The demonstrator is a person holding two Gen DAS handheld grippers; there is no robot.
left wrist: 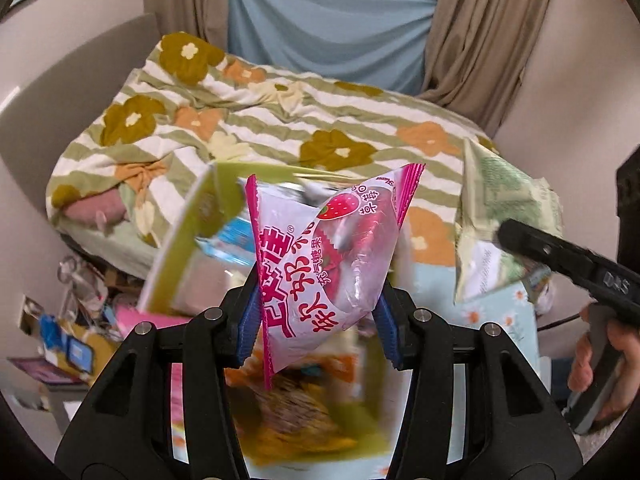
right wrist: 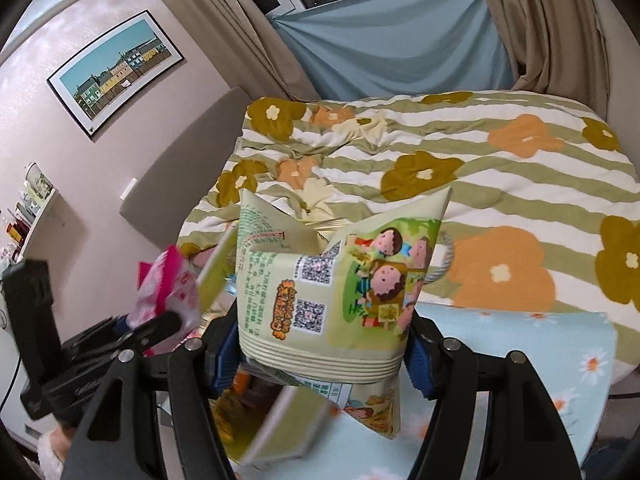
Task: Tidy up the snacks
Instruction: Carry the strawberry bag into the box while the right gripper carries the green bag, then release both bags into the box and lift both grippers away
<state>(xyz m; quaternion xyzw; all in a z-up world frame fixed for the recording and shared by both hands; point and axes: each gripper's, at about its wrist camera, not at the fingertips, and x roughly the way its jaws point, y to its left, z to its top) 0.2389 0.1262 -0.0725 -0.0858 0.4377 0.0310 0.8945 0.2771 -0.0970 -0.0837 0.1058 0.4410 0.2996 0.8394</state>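
Observation:
My left gripper is shut on a pink strawberry candy bag and holds it in the air above a green box with several snack packs inside. My right gripper is shut on a pale green snack bag with cartoon children, also lifted. That green bag shows at the right of the left wrist view, with the right gripper's black body below it. The pink bag shows at the left of the right wrist view. A second green snack bag lies below the right gripper.
A bed with a green-striped flowered quilt fills the background, with curtains and a blue cloth behind. A light blue daisy-print surface lies under the grippers. Clutter sits low on the left. A framed picture hangs on the wall.

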